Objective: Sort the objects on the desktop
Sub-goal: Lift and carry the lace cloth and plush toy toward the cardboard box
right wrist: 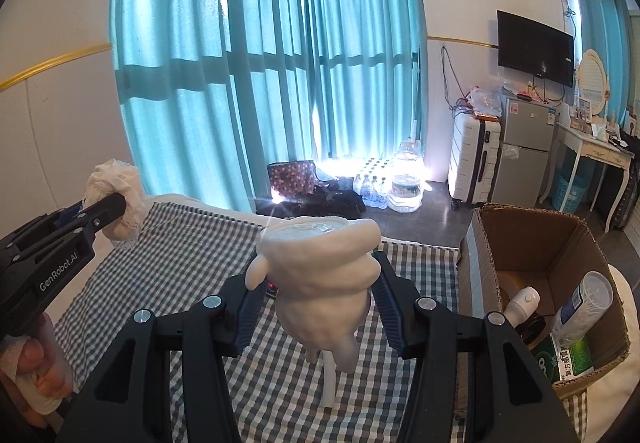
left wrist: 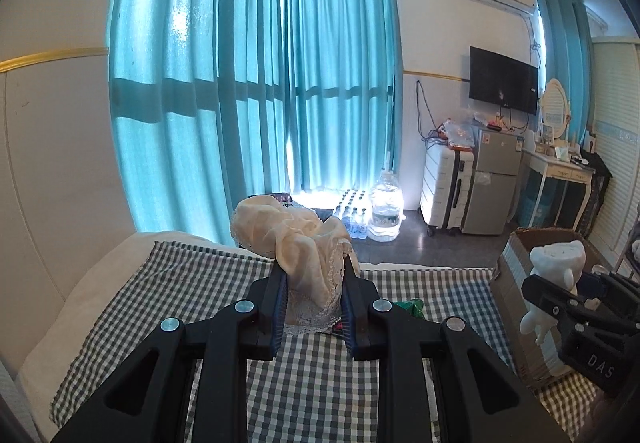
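Observation:
My left gripper (left wrist: 314, 299) is shut on a cream lace cloth (left wrist: 304, 243) and holds it up above the checked tablecloth (left wrist: 168, 283). The cloth also shows at the left of the right wrist view (right wrist: 116, 183). My right gripper (right wrist: 318, 295) is shut on a white soft figurine (right wrist: 320, 275), held above the cloth; its cord hangs below. The figurine shows at the right of the left wrist view (left wrist: 554, 267), beside the cardboard box (right wrist: 480, 243).
The open cardboard box (left wrist: 516, 275) stands at the table's right end and holds a white bottle (right wrist: 584, 303), a small white device (right wrist: 522, 303) and a green pack (right wrist: 568, 359). A green item (left wrist: 412, 307) lies on the cloth. Beyond are curtains, water bottles, suitcase, fridge.

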### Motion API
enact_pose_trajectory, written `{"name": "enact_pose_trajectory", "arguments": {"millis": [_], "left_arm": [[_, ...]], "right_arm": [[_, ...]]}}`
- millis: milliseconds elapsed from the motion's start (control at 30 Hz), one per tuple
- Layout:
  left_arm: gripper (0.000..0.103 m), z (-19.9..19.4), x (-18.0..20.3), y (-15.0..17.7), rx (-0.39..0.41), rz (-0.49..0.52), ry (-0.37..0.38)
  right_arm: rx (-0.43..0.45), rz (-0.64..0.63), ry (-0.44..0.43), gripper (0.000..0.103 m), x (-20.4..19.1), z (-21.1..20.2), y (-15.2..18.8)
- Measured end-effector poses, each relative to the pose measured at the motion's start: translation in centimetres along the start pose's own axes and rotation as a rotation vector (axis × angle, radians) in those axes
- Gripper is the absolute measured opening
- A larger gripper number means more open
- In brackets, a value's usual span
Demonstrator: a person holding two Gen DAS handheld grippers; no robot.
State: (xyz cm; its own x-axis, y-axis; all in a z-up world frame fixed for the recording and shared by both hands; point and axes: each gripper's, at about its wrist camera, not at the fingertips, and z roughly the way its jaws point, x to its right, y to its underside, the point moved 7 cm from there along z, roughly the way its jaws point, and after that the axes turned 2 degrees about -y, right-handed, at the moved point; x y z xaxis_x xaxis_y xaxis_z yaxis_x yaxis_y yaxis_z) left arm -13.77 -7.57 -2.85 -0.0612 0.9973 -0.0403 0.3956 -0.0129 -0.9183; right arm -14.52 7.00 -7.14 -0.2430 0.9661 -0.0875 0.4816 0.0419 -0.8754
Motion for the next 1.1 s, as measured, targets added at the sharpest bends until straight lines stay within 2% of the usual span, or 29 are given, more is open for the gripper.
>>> {"name": "enact_pose_trajectory", "arguments": {"millis": [533, 1100], "left_arm": [[0.023, -1.0, 5.3, -3.0, 0.039, 0.011, 0.053], [0.023, -0.8, 15.0, -4.3, 0.050, 0.039, 0.212]], "right_arm": [[0.048, 0.017, 0.026, 0.051, 4.3, -2.9, -1.7], [0.078, 0.015, 0.143, 0.051, 11.7, -6.5, -2.6]]}}
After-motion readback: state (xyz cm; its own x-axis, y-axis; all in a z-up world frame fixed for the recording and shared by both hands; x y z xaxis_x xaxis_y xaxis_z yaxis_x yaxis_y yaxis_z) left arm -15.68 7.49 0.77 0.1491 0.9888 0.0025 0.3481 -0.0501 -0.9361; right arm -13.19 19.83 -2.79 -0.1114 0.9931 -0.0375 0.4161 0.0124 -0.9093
